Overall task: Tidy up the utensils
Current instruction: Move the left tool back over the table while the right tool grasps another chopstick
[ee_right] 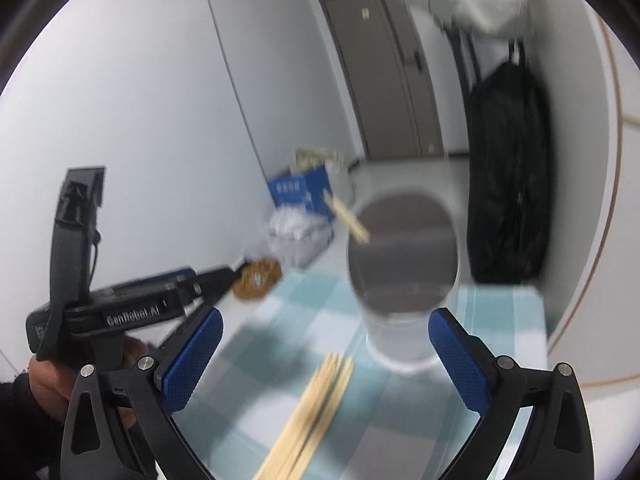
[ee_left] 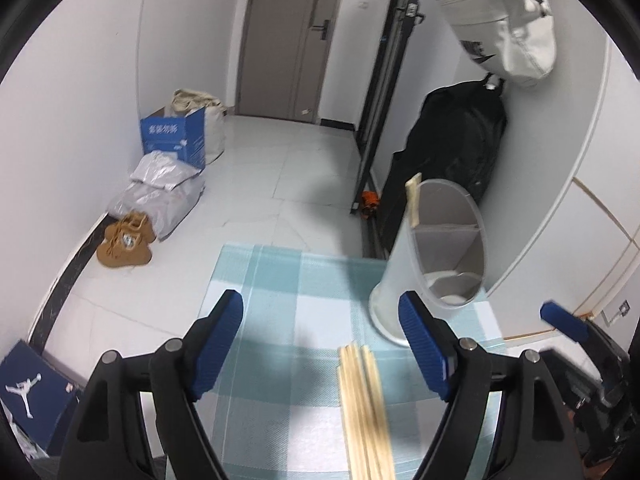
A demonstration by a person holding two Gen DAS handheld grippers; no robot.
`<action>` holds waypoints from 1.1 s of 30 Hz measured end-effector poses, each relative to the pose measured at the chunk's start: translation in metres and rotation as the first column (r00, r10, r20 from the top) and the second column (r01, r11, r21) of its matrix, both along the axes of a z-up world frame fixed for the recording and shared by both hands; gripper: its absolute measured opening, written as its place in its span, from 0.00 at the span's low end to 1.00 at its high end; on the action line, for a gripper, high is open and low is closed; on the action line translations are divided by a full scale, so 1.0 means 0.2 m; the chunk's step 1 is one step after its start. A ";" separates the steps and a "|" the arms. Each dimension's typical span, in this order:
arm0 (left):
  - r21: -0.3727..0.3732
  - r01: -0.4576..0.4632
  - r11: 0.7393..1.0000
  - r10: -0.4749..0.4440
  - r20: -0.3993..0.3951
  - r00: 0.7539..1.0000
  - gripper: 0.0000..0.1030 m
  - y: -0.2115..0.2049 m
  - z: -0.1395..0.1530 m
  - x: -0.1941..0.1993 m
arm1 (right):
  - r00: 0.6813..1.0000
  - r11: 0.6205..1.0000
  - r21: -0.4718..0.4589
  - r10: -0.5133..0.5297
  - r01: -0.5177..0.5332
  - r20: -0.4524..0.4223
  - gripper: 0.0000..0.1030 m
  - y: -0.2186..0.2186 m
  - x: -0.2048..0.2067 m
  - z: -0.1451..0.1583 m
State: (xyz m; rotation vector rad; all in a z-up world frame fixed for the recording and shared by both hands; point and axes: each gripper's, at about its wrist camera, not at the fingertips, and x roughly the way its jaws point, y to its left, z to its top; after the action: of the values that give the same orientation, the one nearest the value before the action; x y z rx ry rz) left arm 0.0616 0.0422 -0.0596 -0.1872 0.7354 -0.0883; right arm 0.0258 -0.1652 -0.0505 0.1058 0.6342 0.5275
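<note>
In the left wrist view the left gripper [ee_left: 320, 340] has its jaws apart and empty; the chopsticks [ee_left: 366, 408] lie on the checked tabletop [ee_left: 280, 280] lower right of centre, long axis running up the frame, nearer its right jaw. The right gripper [ee_right: 326, 356] also gapes empty over the pale wooden bundle, below the white holder [ee_left: 436, 256]

- The chopsticks [ee_left: 366, 412] on the table run off the bottom edge in both views; their near ends are unseen.
- The holder [ee_right: 402, 276] is smeared by blur in the right wrist view; its dividers cannot be made out there.
- The stick [ee_left: 413, 200] in the holder shows only its top; the rest is hidden inside.
- The shoebox [ee_left: 34, 396] is cut by the lens rim.
</note>
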 end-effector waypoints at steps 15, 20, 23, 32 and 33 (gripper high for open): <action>-0.077 -0.094 0.993 0.080 -0.168 0.983 0.74 0.21 -0.21 0.06 | 0.927 0.971 -0.223 0.000 -0.090 -0.376 0.53 0.25 0.25 -0.51; -0.029 -0.104 0.994 0.098 -0.154 0.983 0.74 0.21 -0.20 0.05 | 0.908 0.939 -0.328 -0.046 -0.102 -0.416 0.39 0.30 0.32 -0.63; -0.022 -0.093 0.995 0.089 -0.146 0.985 0.74 0.21 -0.19 0.04 | 0.899 0.915 -0.385 -0.067 -0.117 -0.434 0.34 0.32 0.34 -0.68; -0.050 -0.104 0.993 0.094 -0.173 0.981 0.74 0.28 -0.21 0.09 | 0.892 0.861 -0.485 -0.090 -0.154 -0.443 0.27 0.41 0.35 -0.66; -0.053 -0.105 0.993 0.094 -0.173 0.980 0.74 0.28 -0.21 0.09 | 0.891 0.850 -0.503 -0.096 -0.159 -0.444 0.27 0.42 0.35 -0.66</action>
State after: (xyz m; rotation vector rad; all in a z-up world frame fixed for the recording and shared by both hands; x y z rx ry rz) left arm 0.0790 0.0988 -0.1022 -0.2932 0.8927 0.0004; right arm 0.0968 -0.0810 -0.1818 -0.3180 1.2293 0.3407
